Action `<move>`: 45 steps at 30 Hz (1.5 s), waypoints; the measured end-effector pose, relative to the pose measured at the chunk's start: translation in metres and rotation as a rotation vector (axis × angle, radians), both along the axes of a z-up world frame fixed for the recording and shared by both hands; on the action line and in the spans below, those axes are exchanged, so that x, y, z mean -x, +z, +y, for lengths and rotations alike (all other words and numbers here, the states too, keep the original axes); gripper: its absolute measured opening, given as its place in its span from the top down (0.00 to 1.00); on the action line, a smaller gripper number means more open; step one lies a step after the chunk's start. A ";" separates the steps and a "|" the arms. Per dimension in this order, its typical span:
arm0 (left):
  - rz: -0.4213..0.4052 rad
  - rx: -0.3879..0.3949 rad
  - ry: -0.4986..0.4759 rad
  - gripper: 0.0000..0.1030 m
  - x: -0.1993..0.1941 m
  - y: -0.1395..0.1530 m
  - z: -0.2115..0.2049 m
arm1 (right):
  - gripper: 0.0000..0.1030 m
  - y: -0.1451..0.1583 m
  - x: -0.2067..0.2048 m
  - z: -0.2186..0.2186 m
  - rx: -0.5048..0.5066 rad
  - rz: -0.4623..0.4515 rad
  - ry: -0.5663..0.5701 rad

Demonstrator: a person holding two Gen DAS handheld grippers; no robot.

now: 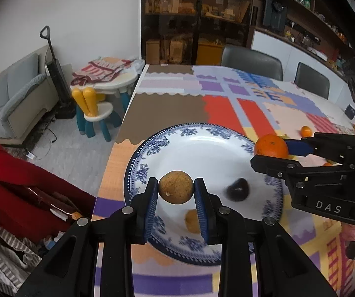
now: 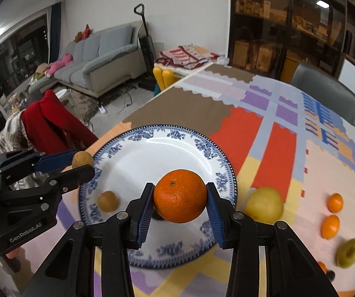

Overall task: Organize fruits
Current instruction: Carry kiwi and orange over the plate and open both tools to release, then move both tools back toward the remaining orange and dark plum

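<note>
A blue-and-white plate [image 1: 177,133] [image 2: 152,136] sits near the table's left edge. My left gripper [image 1: 176,190] is shut on a small brown round fruit [image 1: 176,187] and holds it above the plate; it shows at the left of the right wrist view [image 2: 83,165]. My right gripper [image 2: 180,200] is shut on an orange [image 2: 180,199] above the plate, also seen in the left wrist view [image 1: 271,146]. On the plate lie another brown fruit [image 1: 192,221] [image 2: 107,201] and a dark fruit [image 1: 238,189].
Right of the plate on the patterned tablecloth lie a yellow-green fruit [image 2: 264,205], two small oranges [image 2: 335,202] [image 2: 330,226] and a green fruit [image 2: 348,252]. Grey chairs [image 1: 251,60] stand at the far side. A red garment [image 1: 16,185] hangs left of the table.
</note>
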State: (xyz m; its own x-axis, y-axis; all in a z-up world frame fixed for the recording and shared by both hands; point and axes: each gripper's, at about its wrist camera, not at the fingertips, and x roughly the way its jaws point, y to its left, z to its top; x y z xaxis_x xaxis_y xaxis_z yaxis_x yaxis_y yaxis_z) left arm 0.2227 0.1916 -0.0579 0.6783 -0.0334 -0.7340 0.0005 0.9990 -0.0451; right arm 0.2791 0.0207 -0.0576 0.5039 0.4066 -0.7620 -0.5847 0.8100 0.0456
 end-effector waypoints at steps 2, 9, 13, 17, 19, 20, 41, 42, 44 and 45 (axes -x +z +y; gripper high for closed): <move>0.011 -0.008 -0.001 0.71 -0.006 -0.004 0.002 | 0.59 -0.004 -0.008 0.004 0.008 0.016 0.000; 0.067 -0.009 -0.015 0.71 -0.028 -0.020 0.006 | 0.59 -0.016 -0.028 0.015 0.039 0.035 -0.013; 0.086 -0.004 -0.012 0.71 -0.033 -0.024 0.008 | 0.59 -0.020 -0.032 0.018 0.042 0.047 -0.015; 0.091 -0.008 -0.011 0.71 -0.035 -0.026 0.009 | 0.59 -0.024 -0.034 0.021 0.047 0.049 -0.011; 0.096 -0.010 -0.016 0.71 -0.035 -0.026 0.008 | 0.59 -0.025 -0.033 0.021 0.048 0.053 -0.007; 0.097 -0.011 -0.018 0.67 -0.034 -0.026 0.008 | 0.59 -0.026 -0.033 0.022 0.048 0.053 -0.007; -0.083 -0.005 -0.008 0.44 0.028 0.044 -0.033 | 0.45 0.035 0.034 -0.034 0.007 -0.148 -0.086; -0.092 -0.001 -0.014 0.43 0.032 0.048 -0.036 | 0.45 0.039 0.040 -0.039 0.011 -0.162 -0.093; -0.114 0.002 -0.029 0.41 0.042 0.056 -0.047 | 0.45 0.048 0.050 -0.049 0.001 -0.183 -0.102; -0.123 -0.003 -0.035 0.39 0.046 0.060 -0.051 | 0.45 0.052 0.054 -0.055 -0.003 -0.190 -0.108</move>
